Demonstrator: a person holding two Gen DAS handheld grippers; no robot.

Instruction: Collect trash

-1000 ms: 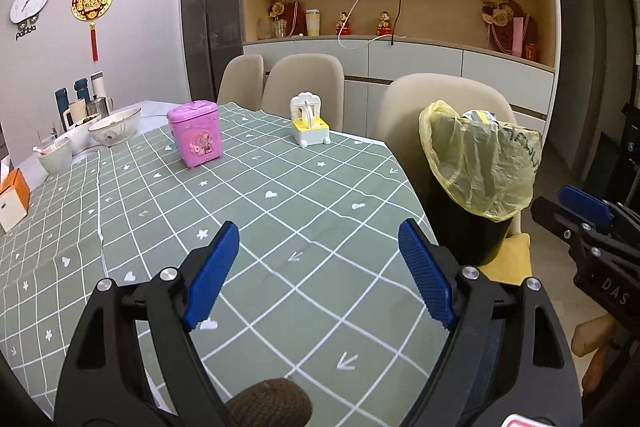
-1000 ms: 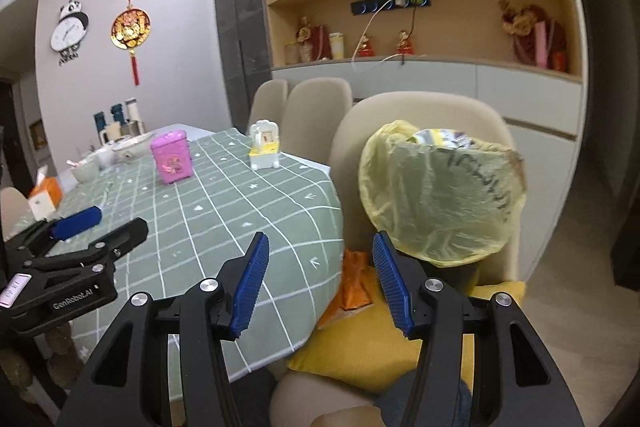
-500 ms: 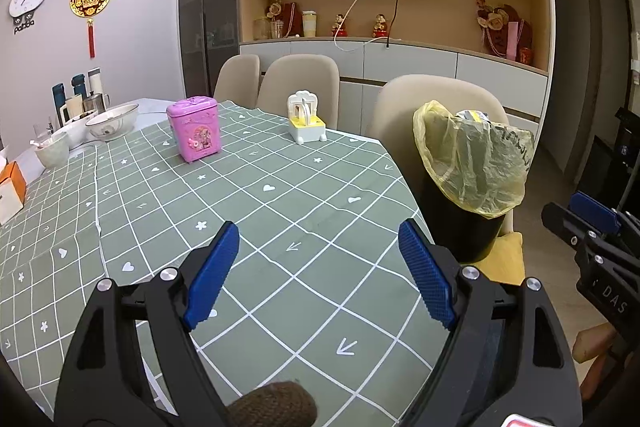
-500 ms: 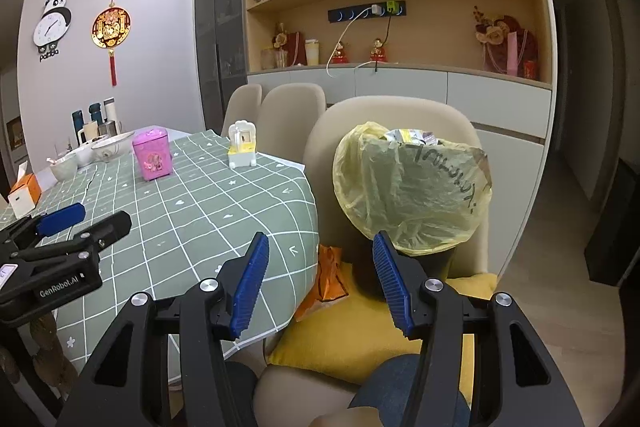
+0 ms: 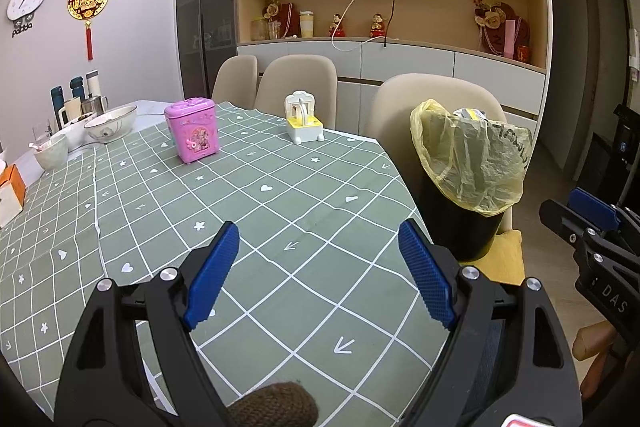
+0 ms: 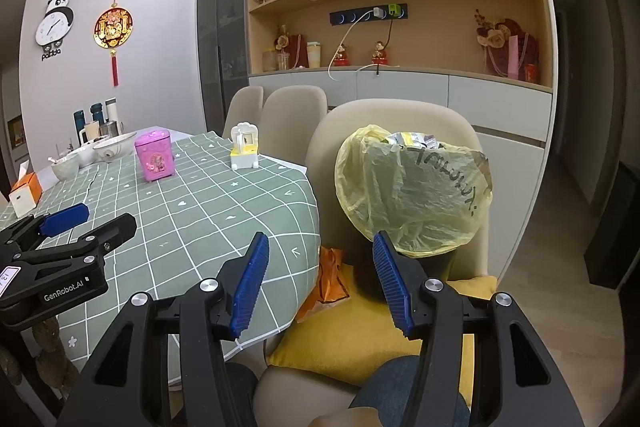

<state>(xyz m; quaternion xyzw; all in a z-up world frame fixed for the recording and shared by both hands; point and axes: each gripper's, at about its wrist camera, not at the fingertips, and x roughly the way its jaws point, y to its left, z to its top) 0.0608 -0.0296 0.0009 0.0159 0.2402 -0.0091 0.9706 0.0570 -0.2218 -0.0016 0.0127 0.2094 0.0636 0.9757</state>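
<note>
A black bin lined with a yellow bag stands on a chair's yellow cushion beside the table, with wrappers showing at its rim. An orange wrapper lies on the cushion between the bin and the tablecloth's edge. My left gripper hovers open over the green checked tablecloth, nothing between its blue pads. My right gripper is open in front of the bin and the orange wrapper, holding nothing. Each gripper shows at the edge of the other's view.
On the table stand a pink tin, a small white and yellow toy, several bowls and an orange tissue box. Beige chairs line the far side. Shelves and cabinets fill the back wall.
The right view has tilted up and pulled back slightly, so the bin sits lower and smaller. The left gripper stays put. Both stay open.
</note>
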